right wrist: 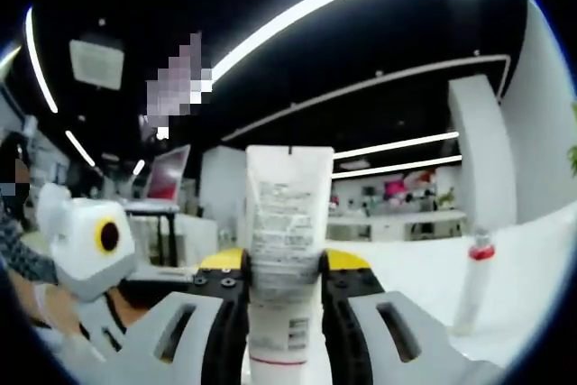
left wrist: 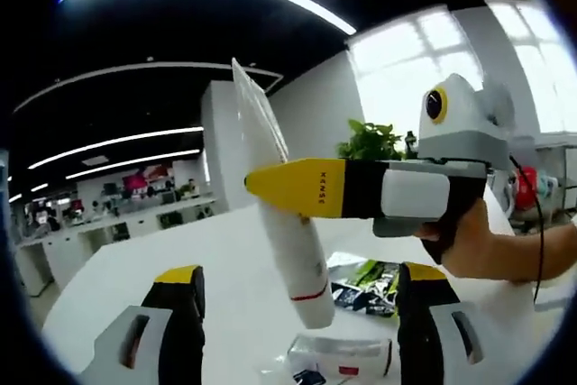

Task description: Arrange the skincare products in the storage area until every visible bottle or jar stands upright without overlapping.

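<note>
A white squeeze tube (left wrist: pixel 297 268) with a red line near its lower end hangs tilted above the white table (left wrist: pixel 135 286), crimped end up. My right gripper (left wrist: pixel 270 188) comes in from the right, shut across the tube's middle with its yellow-tipped jaws. In the right gripper view the same tube (right wrist: pixel 287 223) stands upright between the shut jaws of my right gripper (right wrist: pixel 287 263), printed label facing me. My left gripper (left wrist: pixel 302 275) is open below the tube with nothing between its jaws. A second white tube (left wrist: pixel 347 353) lies flat on the table.
A dark and green sachet (left wrist: pixel 370 281) lies on the table behind the flat tube. A slim bottle with a red cap (right wrist: pixel 473 281) stands upright at the right. A person's hand (left wrist: pixel 473 241) holds the right gripper. A green plant (left wrist: pixel 370 142) stands by the window.
</note>
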`<state>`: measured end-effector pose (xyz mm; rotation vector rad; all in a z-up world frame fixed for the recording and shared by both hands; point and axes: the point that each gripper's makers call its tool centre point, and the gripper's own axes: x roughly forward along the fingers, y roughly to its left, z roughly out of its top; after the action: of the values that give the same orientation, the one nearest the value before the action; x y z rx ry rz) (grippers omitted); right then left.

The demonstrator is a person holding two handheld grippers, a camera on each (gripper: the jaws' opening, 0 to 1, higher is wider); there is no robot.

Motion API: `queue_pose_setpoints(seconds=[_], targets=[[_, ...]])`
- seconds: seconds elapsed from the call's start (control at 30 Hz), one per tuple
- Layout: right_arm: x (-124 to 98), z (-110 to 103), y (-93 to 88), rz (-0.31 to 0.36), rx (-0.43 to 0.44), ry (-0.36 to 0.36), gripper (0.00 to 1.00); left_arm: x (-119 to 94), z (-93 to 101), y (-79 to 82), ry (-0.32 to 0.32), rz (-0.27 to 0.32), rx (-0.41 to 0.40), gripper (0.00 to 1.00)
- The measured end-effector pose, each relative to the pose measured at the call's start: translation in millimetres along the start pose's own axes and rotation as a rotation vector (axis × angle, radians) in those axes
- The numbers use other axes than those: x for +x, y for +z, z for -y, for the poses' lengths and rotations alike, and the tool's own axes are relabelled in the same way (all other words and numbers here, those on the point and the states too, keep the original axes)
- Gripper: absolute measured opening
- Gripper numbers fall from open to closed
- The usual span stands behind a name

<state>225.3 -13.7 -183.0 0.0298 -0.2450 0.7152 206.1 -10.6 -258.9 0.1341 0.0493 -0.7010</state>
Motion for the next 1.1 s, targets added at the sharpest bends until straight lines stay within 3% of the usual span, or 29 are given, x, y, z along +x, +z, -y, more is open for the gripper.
queue_pose_setpoints(seconds=[0.47,0.53,0.6,0.73,0.87,0.9,1.1], targets=[[2.4,1.3,-3.9,0.007,0.023,0.006,0.27,19.5,-4.2,-9.4,-0.075,0.013,-0.087,0.72],[2.7,0.9,-4.8,0.005,0.025,0.008,0.27,20.1,-4.0,-9.9,-0.079,0.016,-0.074,0.67],[2.8,-0.2,-6.3,0.001,0.033,0.015,0.27,21.5,-5.9,-12.7,-0.078,0.009,-0.010,0.60],[3.0,-2.0,-7.3,0.002,0.045,0.029,0.27,21.0,-5.0,-16.5,-0.077,0.004,-0.018,0.58],[3.0,-3.1,-7.4,0.005,0.045,0.036,0.28,18.0,-6.2,-17.8,-0.081,0.010,-0.022,0.37],[2.9,-2.8,-8.0,0.009,0.043,0.031,0.28,15.1,-3.5,-13.6,-0.109,0.043,-0.054,0.34],[4.0,-5.1,-10.3,0.011,0.045,0.042,0.28,13.4,-3.7,-11.0,-0.105,0.045,-0.055,0.24]])
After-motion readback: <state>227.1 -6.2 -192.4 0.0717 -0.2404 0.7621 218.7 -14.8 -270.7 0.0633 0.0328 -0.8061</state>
